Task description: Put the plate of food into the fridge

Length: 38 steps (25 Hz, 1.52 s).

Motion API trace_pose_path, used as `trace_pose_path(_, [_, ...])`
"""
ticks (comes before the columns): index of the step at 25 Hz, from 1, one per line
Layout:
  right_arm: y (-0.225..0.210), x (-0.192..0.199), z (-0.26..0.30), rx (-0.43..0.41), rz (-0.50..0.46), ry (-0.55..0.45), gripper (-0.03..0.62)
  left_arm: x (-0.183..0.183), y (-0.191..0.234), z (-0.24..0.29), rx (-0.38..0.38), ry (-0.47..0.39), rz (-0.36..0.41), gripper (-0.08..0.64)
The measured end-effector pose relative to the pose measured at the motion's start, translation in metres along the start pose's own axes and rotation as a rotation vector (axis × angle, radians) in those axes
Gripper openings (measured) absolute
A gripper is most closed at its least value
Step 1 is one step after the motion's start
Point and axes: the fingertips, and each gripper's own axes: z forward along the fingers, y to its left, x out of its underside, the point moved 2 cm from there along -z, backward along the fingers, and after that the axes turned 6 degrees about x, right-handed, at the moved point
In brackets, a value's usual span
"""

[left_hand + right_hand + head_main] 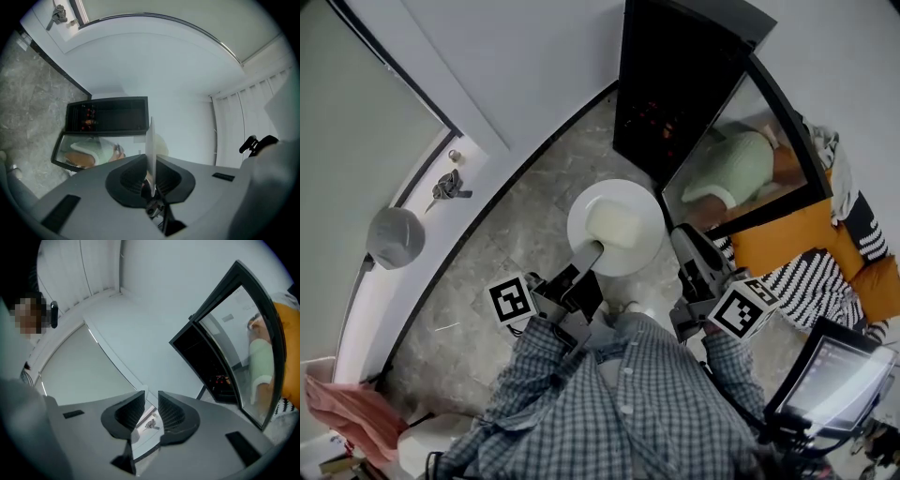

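- At the far left of the head view, a small bunch of dark metal keys (448, 187) and a grey rounded object (396, 236) lie on the pale window ledge. Neither bears on the job.
- Left of centre, the left gripper (591, 255) is clamped on the near rim of the round white plate (581, 211). Its own view shows the plate edge-on, pinched between the two pads, so the hold looks firm.
- The plate hangs in mid-air at centre frame, above the grey marbled floor (516, 234), and carries a pale square block of food (614, 225). It sits just below the fridge mouth in the picture and is not yet inside.
- At upper centre, the small black fridge (675, 75) stands with its dark interior exposed. A few reddish items show deep inside, too dim to name.
- Right of that, the black-framed glass door (741, 159) is swung wide, so the opening step appears done.
- Beneath the door's lower corner, the right gripper (689, 242) has its jaws parted with nothing between them. It is close to the door, but whether it touches I cannot tell.
- As things lie, the plate is picked up and the fridge is open. What is left is to carry the plate forward onto a shelf, let go, draw the gripper out, and probably shut the door.
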Motion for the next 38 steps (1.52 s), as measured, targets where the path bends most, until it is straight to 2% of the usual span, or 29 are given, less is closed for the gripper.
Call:
trace_pose_path(4, [0.013, 0.014, 0.003, -0.062, 0.089, 0.037, 0.124, -0.001, 0.000, -0.010, 0.015, 0.001, 0.002, 0.028])
trace_pose_path(9, [0.032, 0.033, 0.021, -0.084, 0.135, 0.092, 0.124, -0.013, -0.002, -0.020, 0.030, 0.005, -0.003, 0.028])
trace_pose_path(14, [0.032, 0.033, 0.022, -0.087, 0.162, 0.118, 0.123, -0.009, -0.005, -0.012, 0.040, 0.017, -0.013, 0.028])
trace_pose_path(19, [0.042, 0.045, 0.032, -0.080, 0.134, 0.123, 0.075, -0.014, -0.004, -0.020, 0.028, 0.042, -0.018, 0.028])
trace_pose_path(31, [0.038, 0.045, 0.032, -0.068, 0.144, 0.102, 0.072, -0.015, 0.000, -0.018, 0.017, 0.054, -0.037, 0.028])
trace_pose_path(38, [0.038, 0.047, 0.033, -0.095, 0.138, 0.106, 0.072, -0.014, 0.003, -0.019, 0.025, 0.044, -0.054, 0.028])
